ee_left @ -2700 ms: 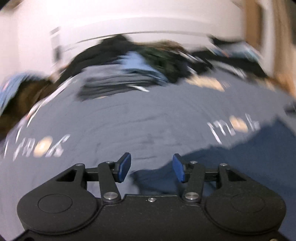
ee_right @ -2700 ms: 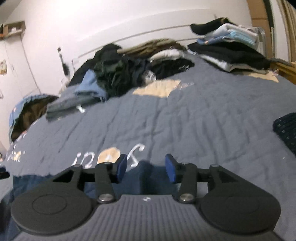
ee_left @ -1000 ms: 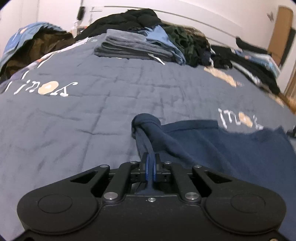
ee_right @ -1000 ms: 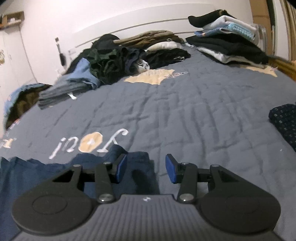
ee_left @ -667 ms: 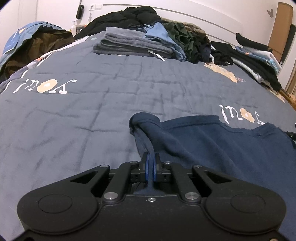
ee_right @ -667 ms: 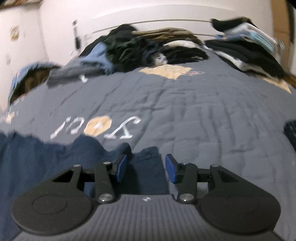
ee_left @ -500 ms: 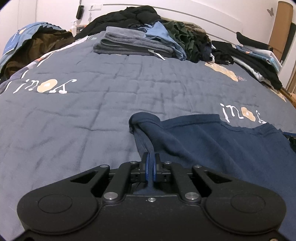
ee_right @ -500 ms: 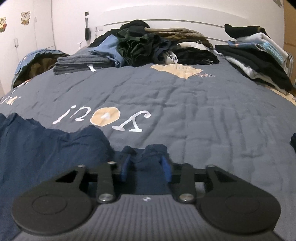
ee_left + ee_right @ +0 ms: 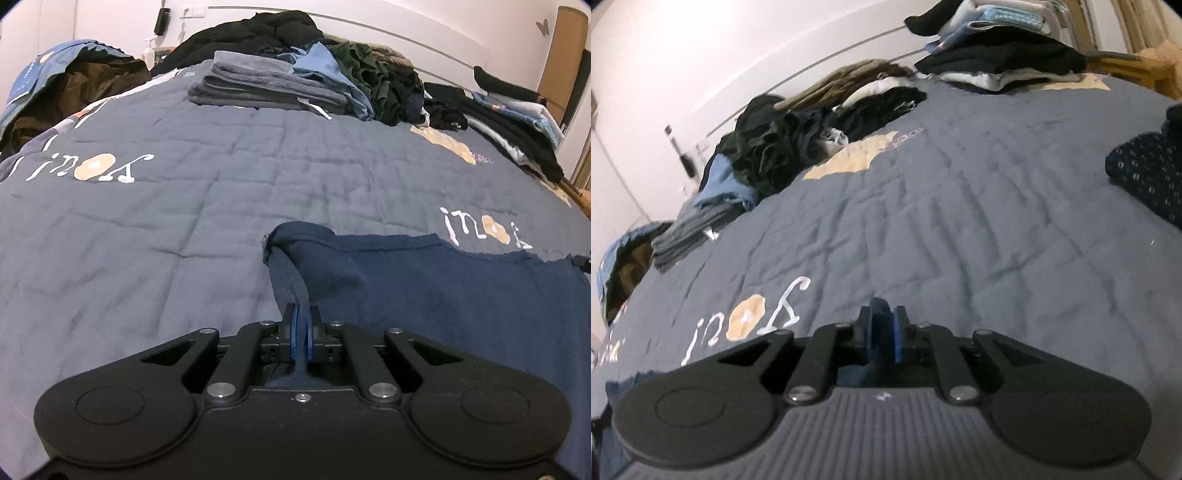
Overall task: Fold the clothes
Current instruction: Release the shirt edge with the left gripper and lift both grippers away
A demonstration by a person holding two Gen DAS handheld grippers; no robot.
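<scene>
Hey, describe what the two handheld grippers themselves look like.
Left gripper: matte black body, two round discs, silver screws, black linkage arms, blue finger pads. Right gripper: same black linkages and blue pads, but a grey ribbed centre panel. No cables, hands or sleeves visible.

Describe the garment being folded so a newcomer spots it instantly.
On the grey-blue quilt, the navy garment lies flat at the near edge, by the printed lettering. Unlike the stacks and heaps by the headboard, it lies alone, with the left gripper pinching one corner.

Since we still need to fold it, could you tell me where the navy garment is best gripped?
At its near corners. The navy garment lies spread flat on the bedspread, so approach low from its near edge, as the left gripper and right gripper do.
</scene>
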